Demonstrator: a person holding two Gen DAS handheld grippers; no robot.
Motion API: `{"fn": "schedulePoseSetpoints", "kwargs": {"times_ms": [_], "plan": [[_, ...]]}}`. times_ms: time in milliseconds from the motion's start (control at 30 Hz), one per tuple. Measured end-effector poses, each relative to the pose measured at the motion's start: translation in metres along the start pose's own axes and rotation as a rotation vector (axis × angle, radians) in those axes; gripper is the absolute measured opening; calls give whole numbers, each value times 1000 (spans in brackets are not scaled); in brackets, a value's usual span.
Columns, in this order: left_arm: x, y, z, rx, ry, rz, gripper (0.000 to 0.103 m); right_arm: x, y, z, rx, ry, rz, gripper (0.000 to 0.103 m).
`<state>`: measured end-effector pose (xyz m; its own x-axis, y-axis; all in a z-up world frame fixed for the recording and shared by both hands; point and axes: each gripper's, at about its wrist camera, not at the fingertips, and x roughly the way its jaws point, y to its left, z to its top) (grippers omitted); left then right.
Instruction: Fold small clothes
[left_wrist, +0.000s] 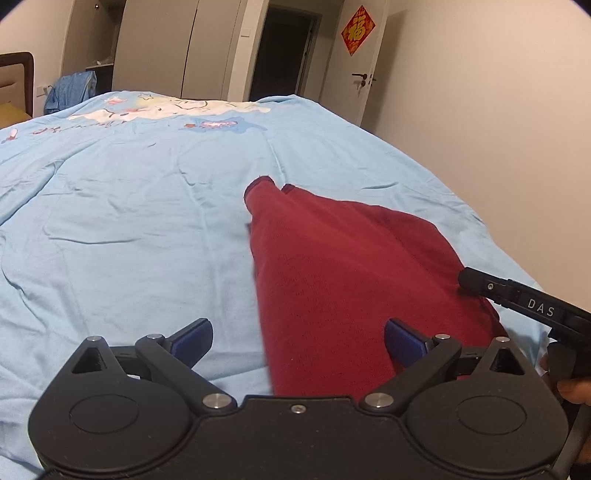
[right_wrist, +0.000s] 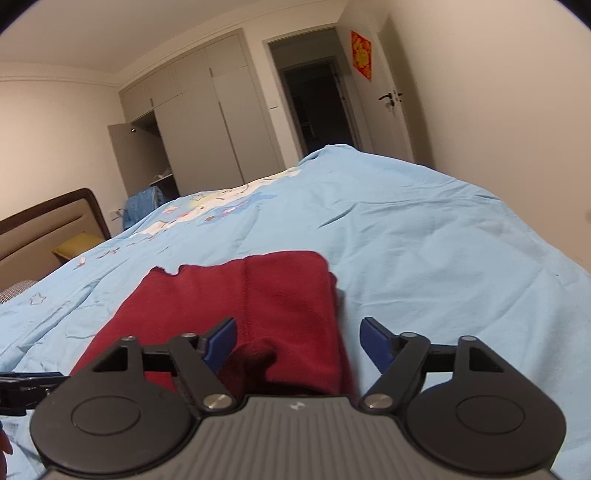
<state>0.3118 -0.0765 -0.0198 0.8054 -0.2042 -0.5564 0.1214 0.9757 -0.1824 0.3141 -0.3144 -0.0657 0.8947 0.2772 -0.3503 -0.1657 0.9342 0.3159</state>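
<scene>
Two wrist cameras look along a bed, each from just behind a hand-held gripper with black arms and blue pads.

Nearest in the left view, the left hand-held gripper (left_wrist: 298, 341) has its fingers spread wide apart and holds nothing. Its left pad (left_wrist: 194, 338) hangs over bare bedding; its right pad (left_wrist: 404, 341) sits over the near end of a dark red knitted garment (left_wrist: 332, 280). The open stance suggests it is lined up to take the near left edge of the garment.

In the right view, the right hand-held gripper (right_wrist: 298, 341) is also spread apart and grips nothing. The near right edge of the garment lies between its pads, where a small rumpled bump of cloth rises. From the left view its black finger tip appears to rest against the garment's right side, perhaps to pin it flat.

The dark red garment lies on the near part of the bed, already narrowed into a long strip, with its far end showing what look like two cuffs side by side. It probably awaits a fold along its length, near end over far.

Beyond the garment, the light blue quilt (left_wrist: 129, 221) stretches away, wrinkled, with a cartoon print at its far end. Past the garment on the left stands a padded headboard (right_wrist: 44, 229); farther back are pale wardrobe doors (right_wrist: 207, 122), a dark doorway, and a red paper decoration (left_wrist: 357, 30) on a door.
</scene>
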Motion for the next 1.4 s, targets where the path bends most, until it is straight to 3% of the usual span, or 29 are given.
{"fn": "schedulePoseSetpoints", "kwargs": {"times_ms": [367,700,1100,1267,1400], "plan": [[10,0,-7,-10,39,-1,102,16,-11,-22,66,68,-26,100],[16,9,-13,-73,67,-21,102,14,-17,-35,78,17,1,102],[16,5,-16,-57,60,0,102,10,-16,-40,82,-11,5,102],[15,4,-14,-45,61,4,102,11,-17,-33,91,27,11,103],[15,3,-15,-44,62,10,102,20,-23,-15,147,64,65,103]]}}
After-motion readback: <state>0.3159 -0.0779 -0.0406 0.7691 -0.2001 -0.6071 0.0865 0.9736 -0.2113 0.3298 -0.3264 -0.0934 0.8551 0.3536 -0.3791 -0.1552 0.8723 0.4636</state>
